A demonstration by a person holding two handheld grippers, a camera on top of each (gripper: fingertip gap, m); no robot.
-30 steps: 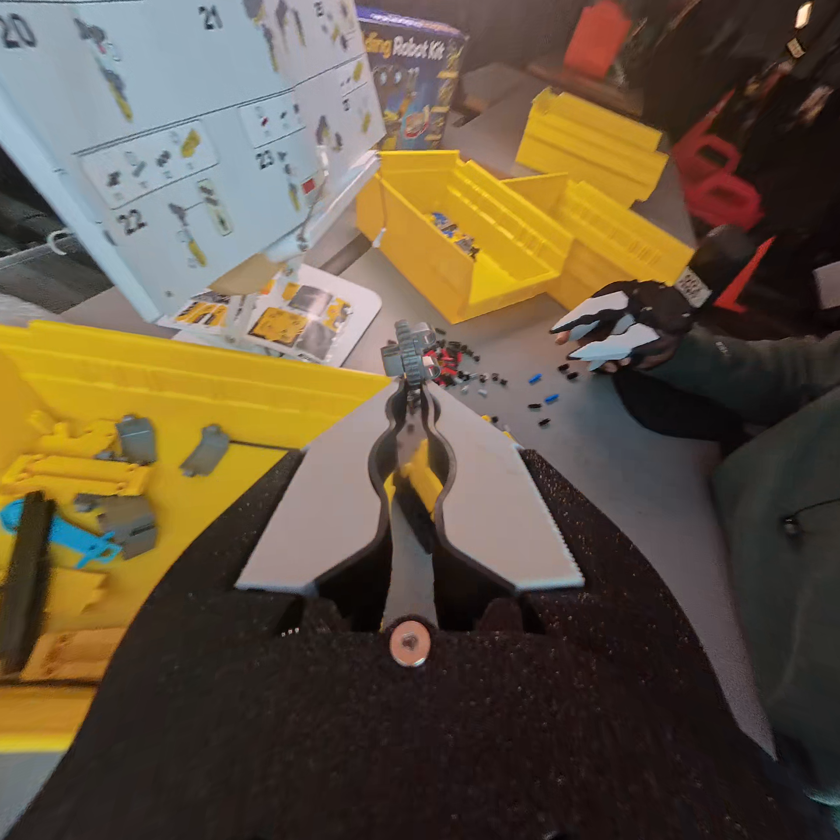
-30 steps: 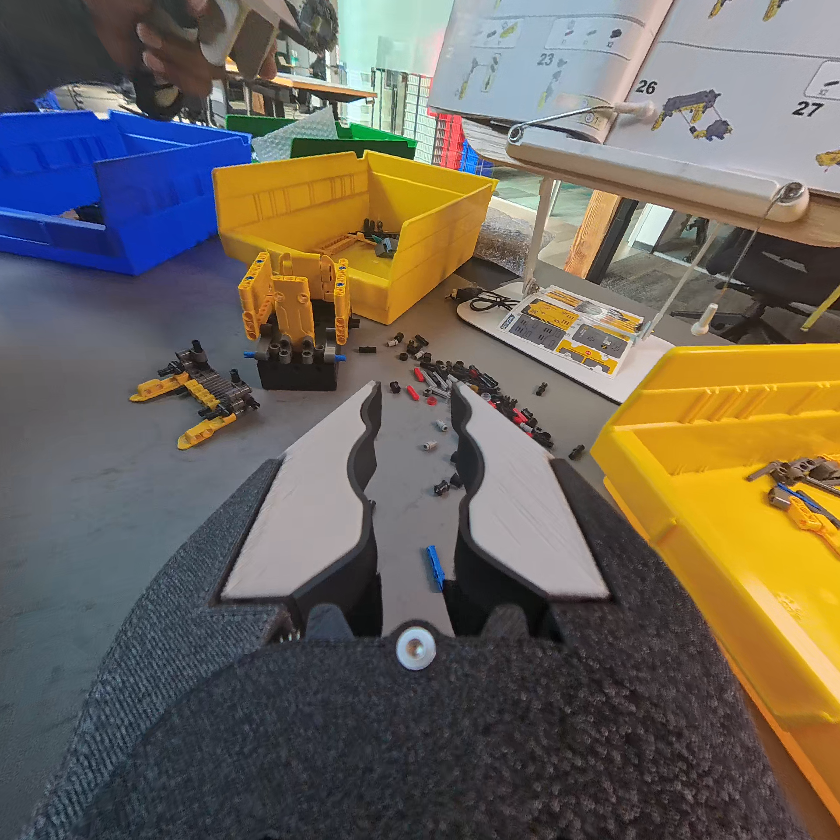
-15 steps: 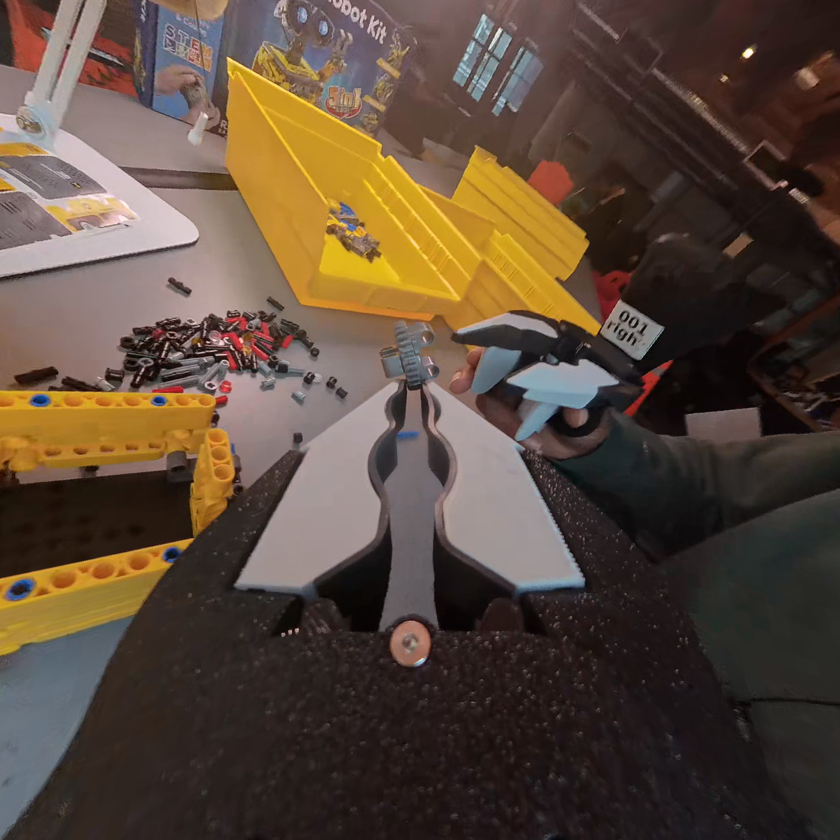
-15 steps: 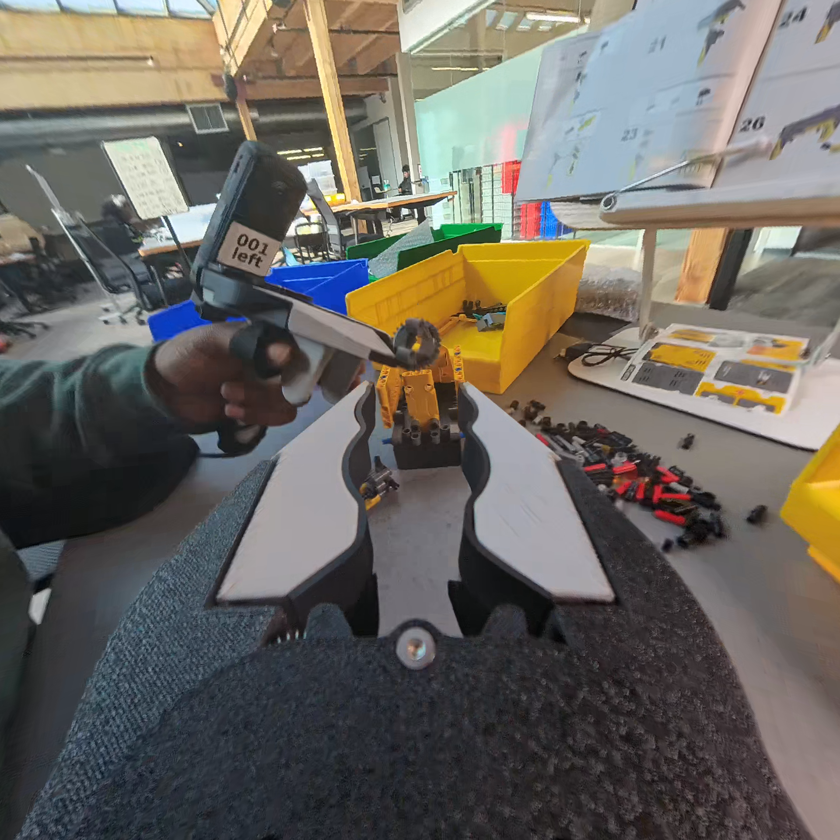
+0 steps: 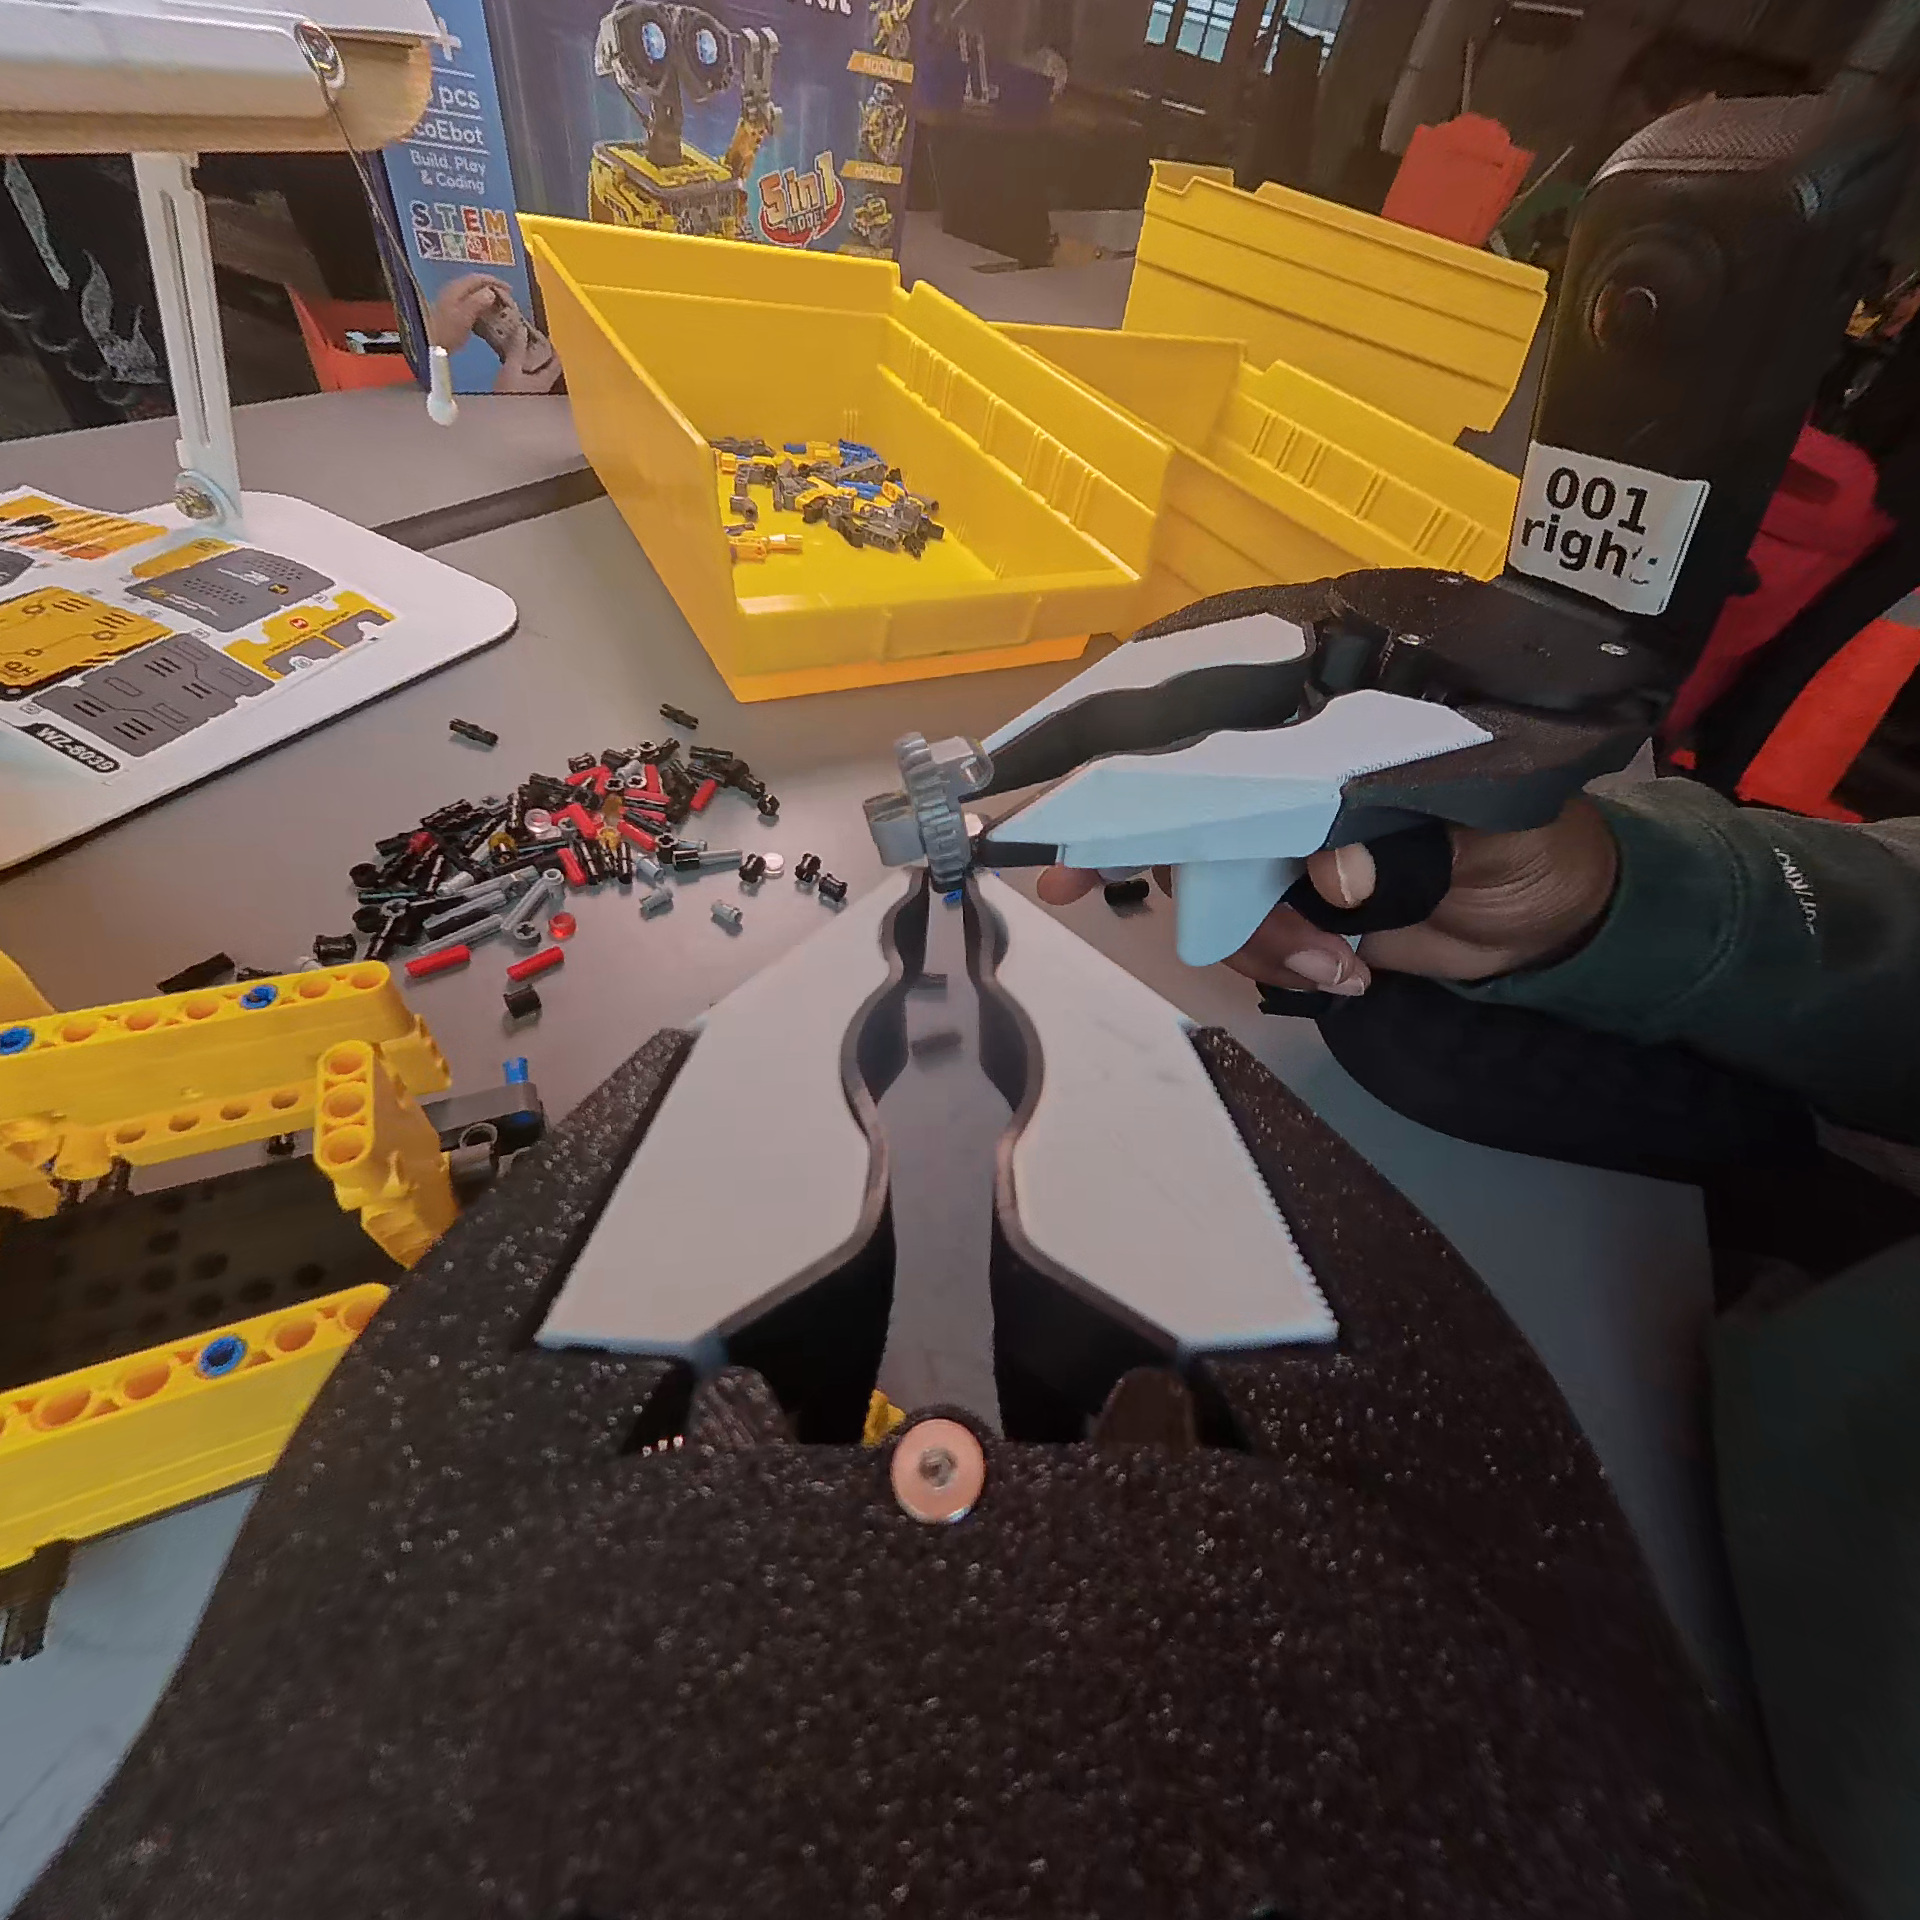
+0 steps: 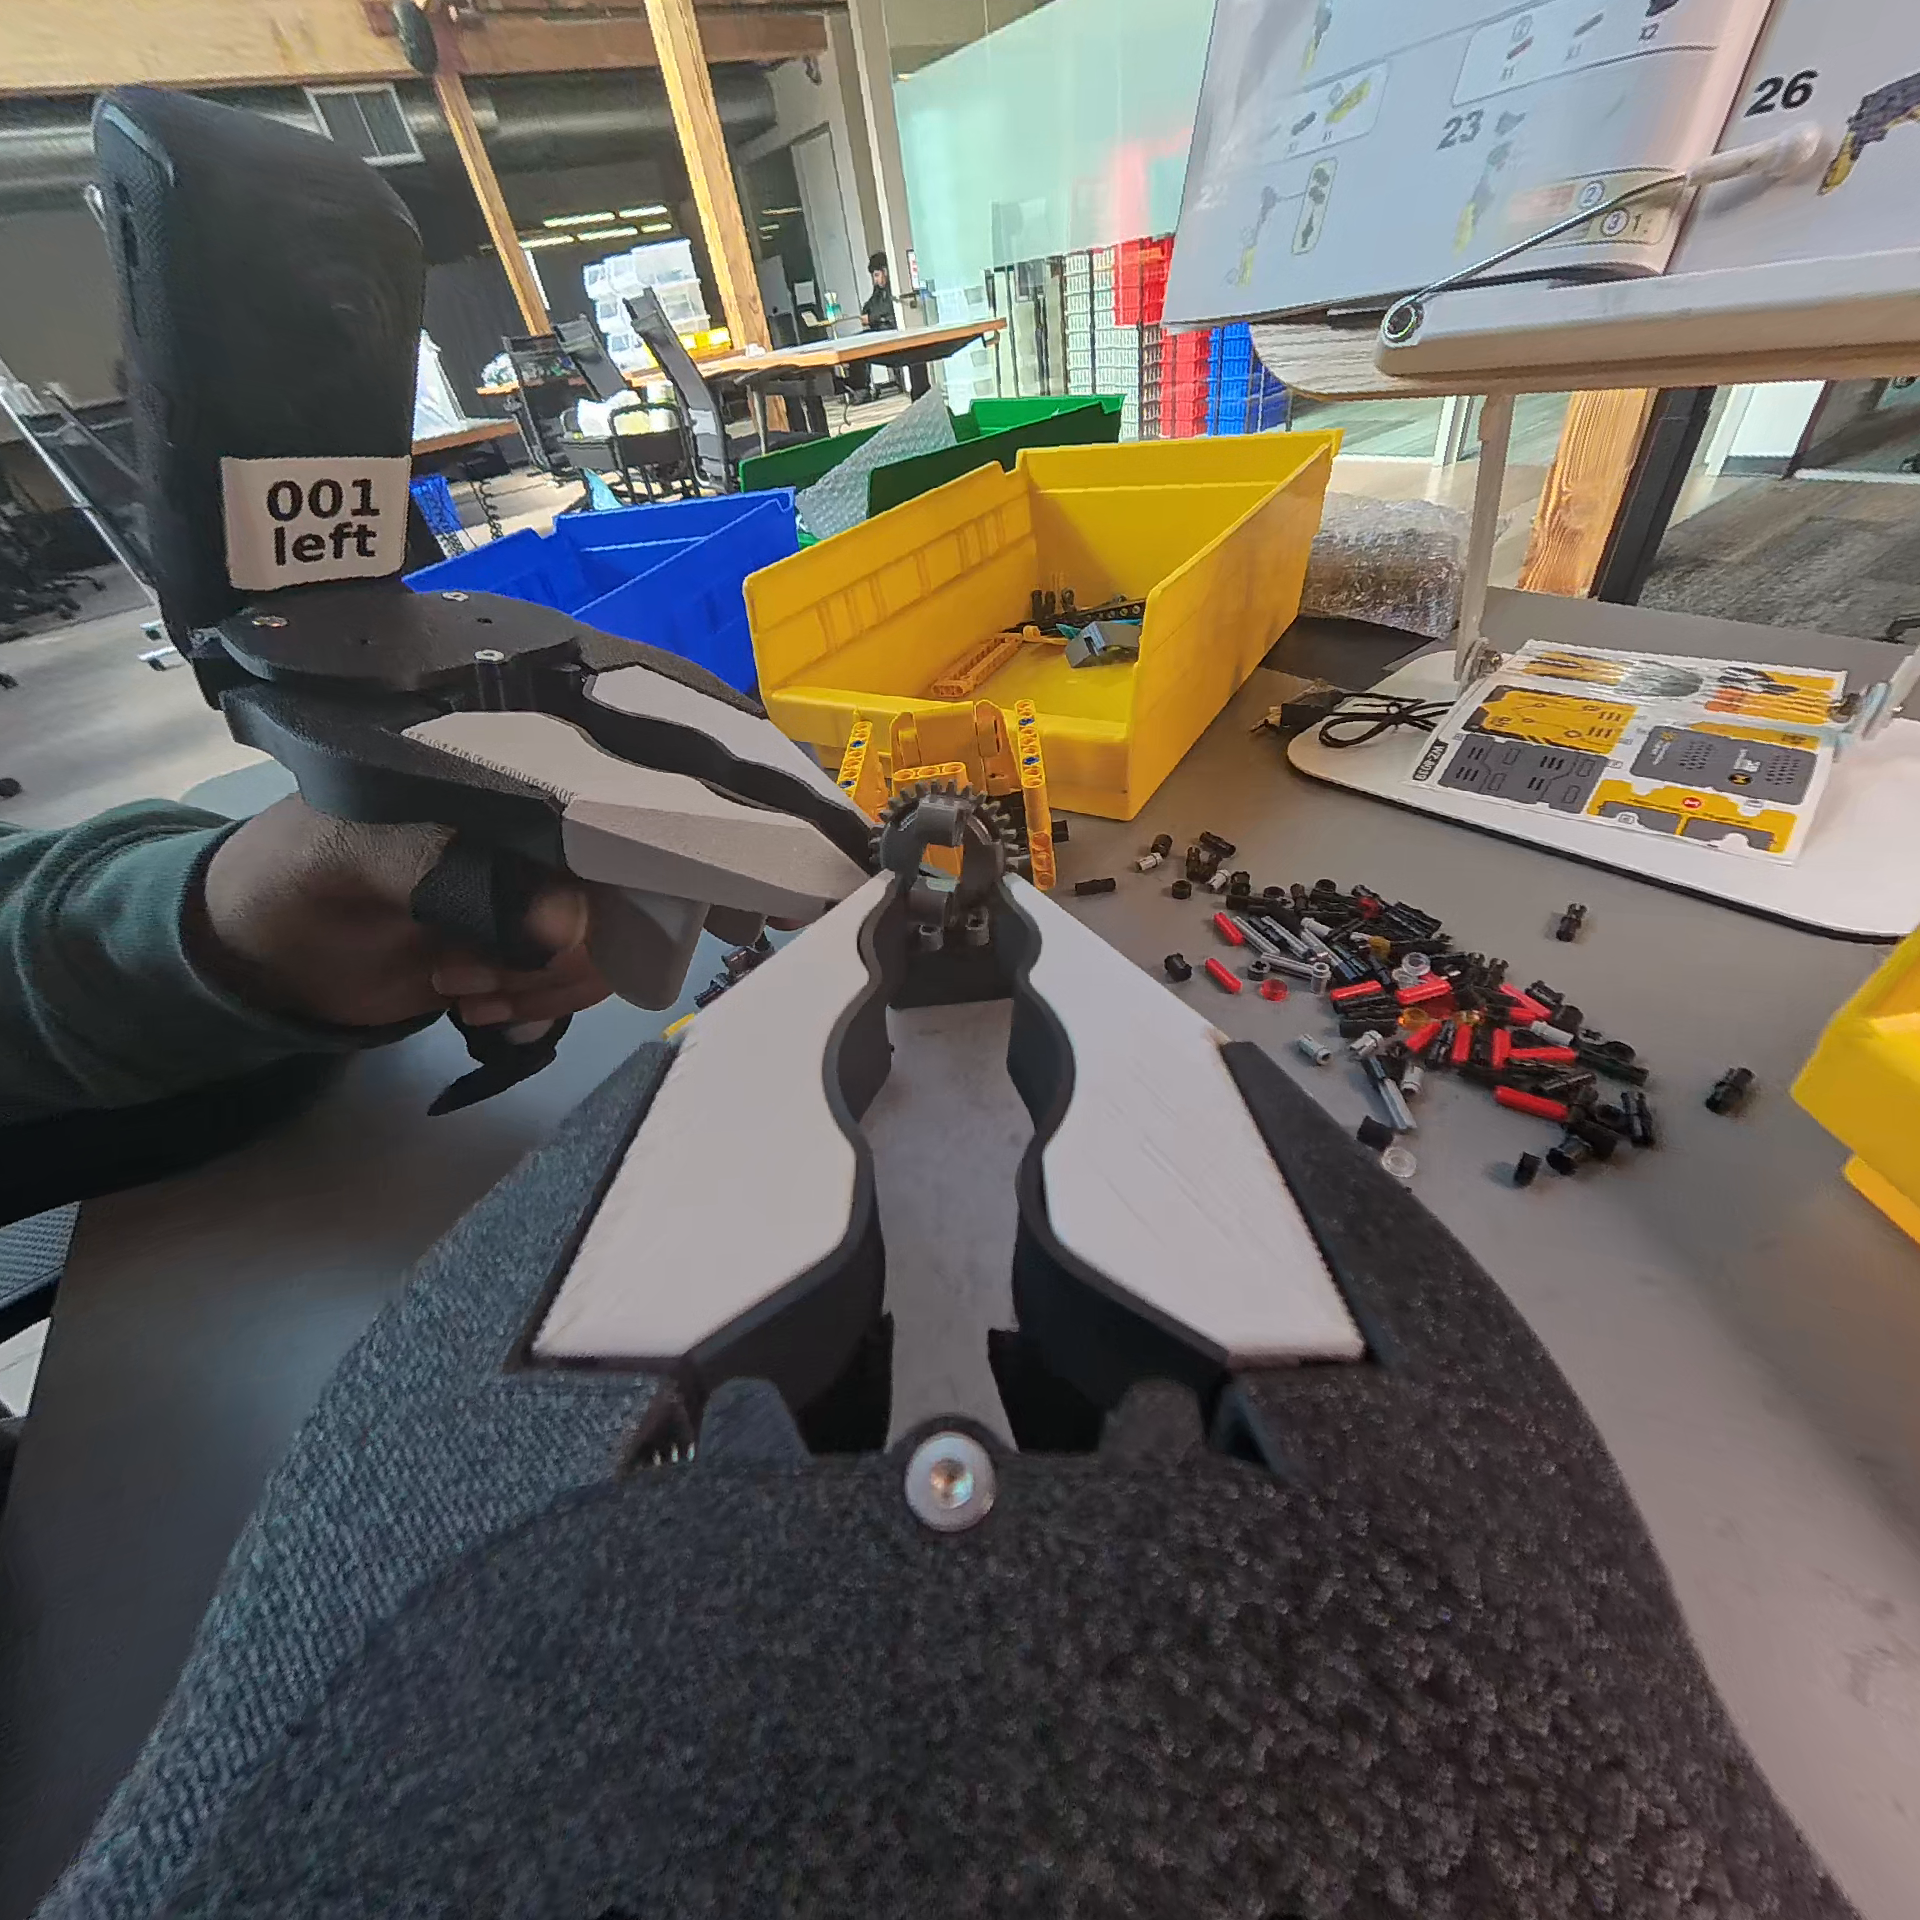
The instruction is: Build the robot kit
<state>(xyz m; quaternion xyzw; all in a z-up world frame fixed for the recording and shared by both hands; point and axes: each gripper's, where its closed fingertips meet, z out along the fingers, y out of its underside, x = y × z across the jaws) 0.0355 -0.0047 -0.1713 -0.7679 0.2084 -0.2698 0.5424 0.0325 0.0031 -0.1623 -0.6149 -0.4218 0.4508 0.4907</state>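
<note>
My left gripper [image 5: 940, 883] is shut on a small grey gear piece [image 5: 935, 821] and holds it above the grey table. It shows from the side in the right wrist view [image 6: 868, 842], with a hand on its handle. My right gripper [image 6: 948, 883] has come up to the gear piece [image 6: 940, 821] from the other side. Its jaws are narrowly open with the piece's grey connector between the tips. I cannot tell whether they press on it. The right gripper also shows in the left wrist view [image 5: 985, 795], tips above and below the piece.
A pile of small black, red and grey pins [image 5: 582, 831] lies on the table. A yellow and black model [image 5: 208, 1049] stands to the left. Yellow bins [image 5: 831, 644] with parts, a blue bin [image 6: 644, 561], a kit box [image 5: 686, 114] and a booklet stand [image 5: 208, 623] ring the table. My left and right fingertips are right by each other.
My left gripper swung from over a yellow bin to the table's middle, still holding the gear piece. My right gripper rose to meet it, and its jaws narrowed around the piece.
</note>
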